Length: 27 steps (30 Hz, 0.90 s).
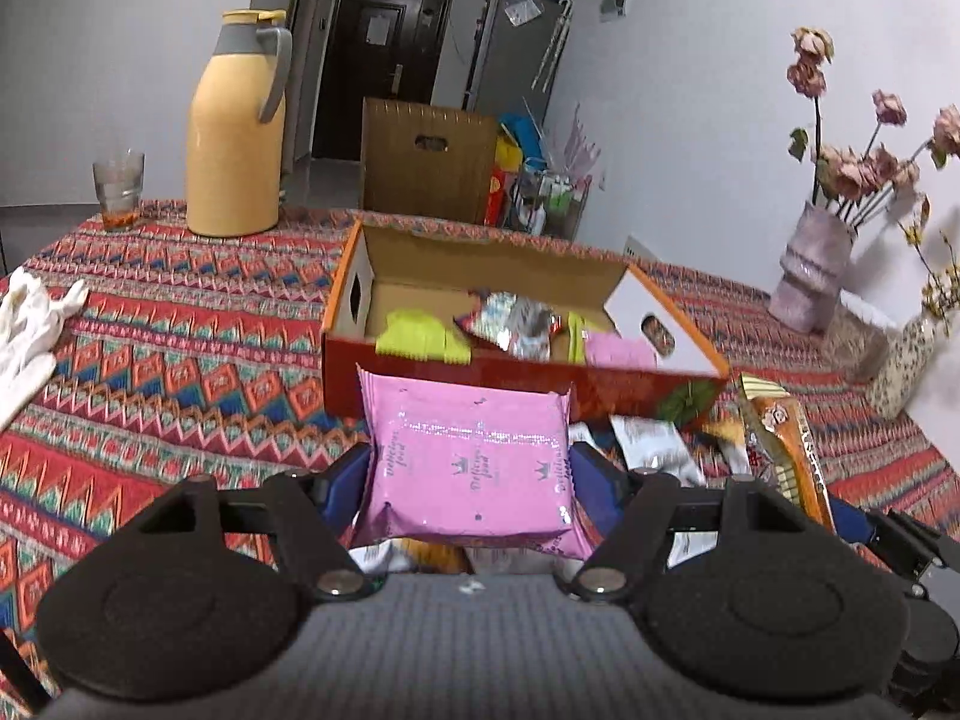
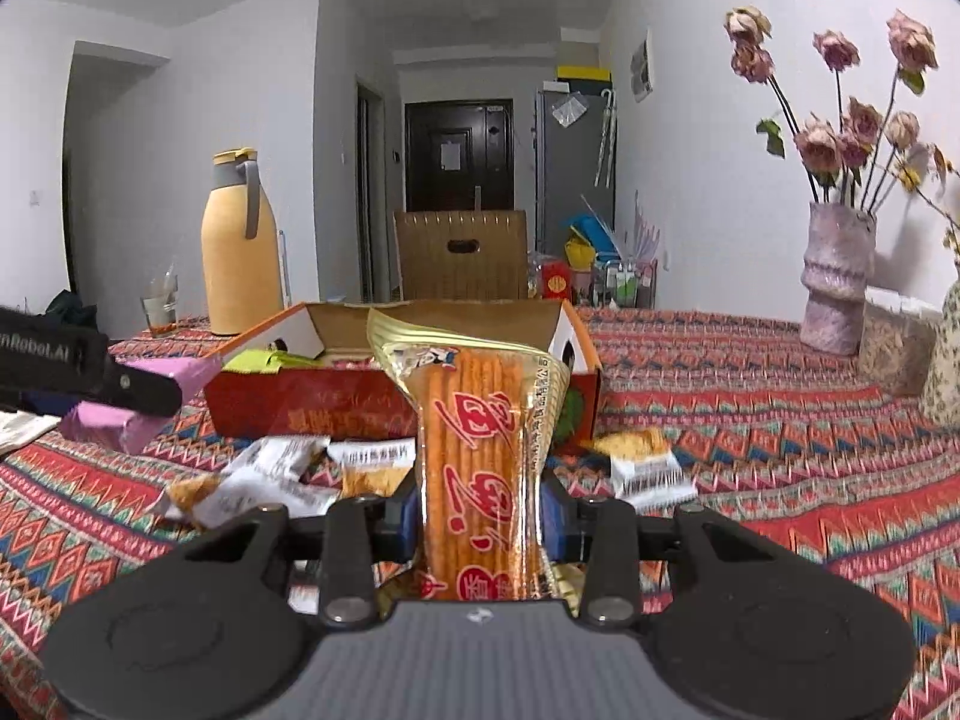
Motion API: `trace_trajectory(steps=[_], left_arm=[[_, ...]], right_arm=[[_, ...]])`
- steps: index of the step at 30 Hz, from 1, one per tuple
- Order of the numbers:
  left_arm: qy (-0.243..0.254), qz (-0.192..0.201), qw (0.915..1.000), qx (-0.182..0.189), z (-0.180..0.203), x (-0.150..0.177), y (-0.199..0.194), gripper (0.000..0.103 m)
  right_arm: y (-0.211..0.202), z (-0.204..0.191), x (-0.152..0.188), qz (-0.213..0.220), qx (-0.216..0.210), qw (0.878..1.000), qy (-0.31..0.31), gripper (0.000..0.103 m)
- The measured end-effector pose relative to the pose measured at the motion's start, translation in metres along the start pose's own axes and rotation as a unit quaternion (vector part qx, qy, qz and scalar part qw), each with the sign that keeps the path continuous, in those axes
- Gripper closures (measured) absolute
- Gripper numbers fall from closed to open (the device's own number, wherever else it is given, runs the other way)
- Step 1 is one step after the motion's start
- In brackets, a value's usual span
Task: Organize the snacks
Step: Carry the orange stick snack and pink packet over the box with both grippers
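Left gripper point(image 1: 471, 468) clamped across a pink snack pack point(image 1: 471, 456), blue pads pressing its two short sides, pack held flat and lifted clear of the patterned tablecloth point(image 1: 180, 330). Right gripper point(image 2: 480, 516) squeezed tight on an orange stick-snack packet point(image 2: 480, 450), packet standing upright between the pads with its gold crimped top fanned out above. Both held just in front of the open red cardboard box point(image 1: 522, 381), not yet over its rim. Inside the box: yellow-green packs point(image 1: 420, 339), a silver-and-red foil pack point(image 1: 516, 324), another pink pack point(image 1: 618, 351) at the right end. Seen from the right wrist camera, left gripper off to the left edge, the pink pack poking out beyond its black finger point(image 2: 144, 390). Loose white-and-orange small packets point(image 2: 270, 474) scattered on the cloth between the grippers and the box, one more point(image 2: 648, 462) lying to the right near the box corner. Farther back on the table: a yellow thermos jug point(image 1: 237, 132) and a drinking glass point(image 1: 119, 186) at the left, a pale purple vase point(image 2: 837, 276) of dried roses at the right. White cloth point(image 1: 30, 330) bunched at the far left edge of the table
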<state>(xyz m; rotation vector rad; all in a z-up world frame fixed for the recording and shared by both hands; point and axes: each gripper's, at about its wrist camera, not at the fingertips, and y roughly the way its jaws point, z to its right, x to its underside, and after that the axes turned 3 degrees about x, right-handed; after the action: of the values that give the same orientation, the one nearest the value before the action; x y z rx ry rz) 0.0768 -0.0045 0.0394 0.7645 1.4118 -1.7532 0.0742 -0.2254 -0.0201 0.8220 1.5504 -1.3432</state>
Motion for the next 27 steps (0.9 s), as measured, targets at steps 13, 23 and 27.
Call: trace_trajectory(steps=[13, 23, 27], left_arm=[[-0.005, 0.018, 0.9998, -0.004, 0.001, -0.058, 0.038, 0.031], [-0.028, 0.013, 0.9995, -0.009, -0.001, -0.095, 0.086, 0.031], [-0.038, 0.020, 0.9990, -0.015, -0.003, -0.102, 0.105, 0.031]], right_arm=[[0.056, -0.007, -0.058, 0.027, -0.001, 0.999, -0.024, 0.066], [0.121, -0.015, -0.097, 0.016, -0.005, 1.000, -0.025, 0.066], [0.147, -0.016, -0.104, 0.006, -0.001, 1.000, -0.022, 0.066]])
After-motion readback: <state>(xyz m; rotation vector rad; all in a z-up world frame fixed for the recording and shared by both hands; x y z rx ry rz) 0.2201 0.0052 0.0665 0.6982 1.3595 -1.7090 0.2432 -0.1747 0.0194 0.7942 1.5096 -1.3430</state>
